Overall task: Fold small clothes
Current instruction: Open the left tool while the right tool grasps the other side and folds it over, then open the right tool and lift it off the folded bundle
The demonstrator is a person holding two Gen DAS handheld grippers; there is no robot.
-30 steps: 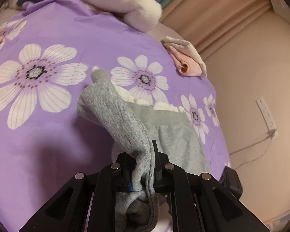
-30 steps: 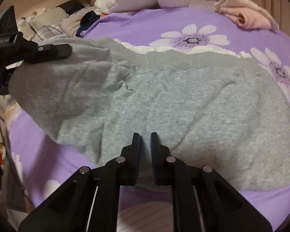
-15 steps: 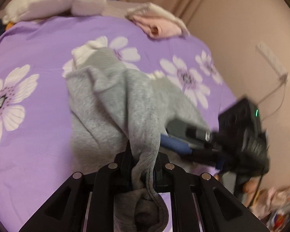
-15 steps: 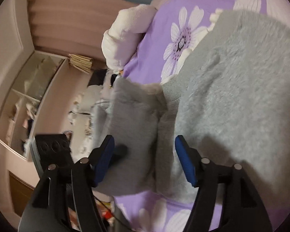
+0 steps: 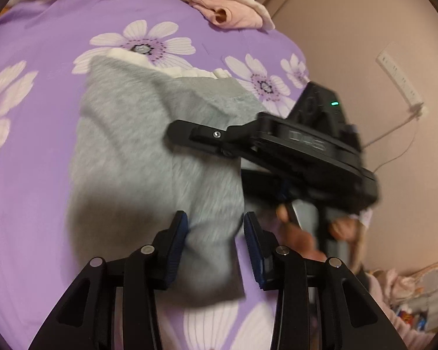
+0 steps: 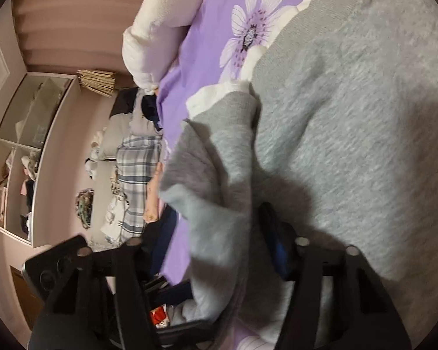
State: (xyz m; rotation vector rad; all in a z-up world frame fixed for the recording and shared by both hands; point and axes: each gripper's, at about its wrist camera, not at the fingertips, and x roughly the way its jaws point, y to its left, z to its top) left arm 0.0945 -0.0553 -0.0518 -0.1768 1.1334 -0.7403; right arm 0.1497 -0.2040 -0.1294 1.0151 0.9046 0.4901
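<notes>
A small grey fleece garment [image 5: 137,151] lies folded over on the purple flowered bedspread [image 5: 29,175]. My left gripper [image 5: 214,230] hovers at its near corner. Its jaws are opening, and the corner lies loose between the blue pads [image 5: 179,233] without being pressed. My right gripper [image 5: 216,148] reaches in from the right over the garment's edge, held by a hand [image 5: 292,224]. In the right wrist view, a raised flap of the garment [image 6: 219,175] stands between the jaws of my right gripper [image 6: 227,230]. They are closing, and the fabric hides the left pad.
A folded pink garment [image 5: 230,14] lies at the far edge of the bed. A white plush pillow [image 6: 160,29] sits at the bed's head. Beside the bed are a plaid cloth pile [image 6: 137,169] and a shelf [image 6: 23,151]. A socket strip [image 5: 400,78] hangs on the wall.
My left gripper carried the grey flap across the garment, then let it go as its jaws spread. My right gripper rolled over, opened wide and came in around the flap.
</notes>
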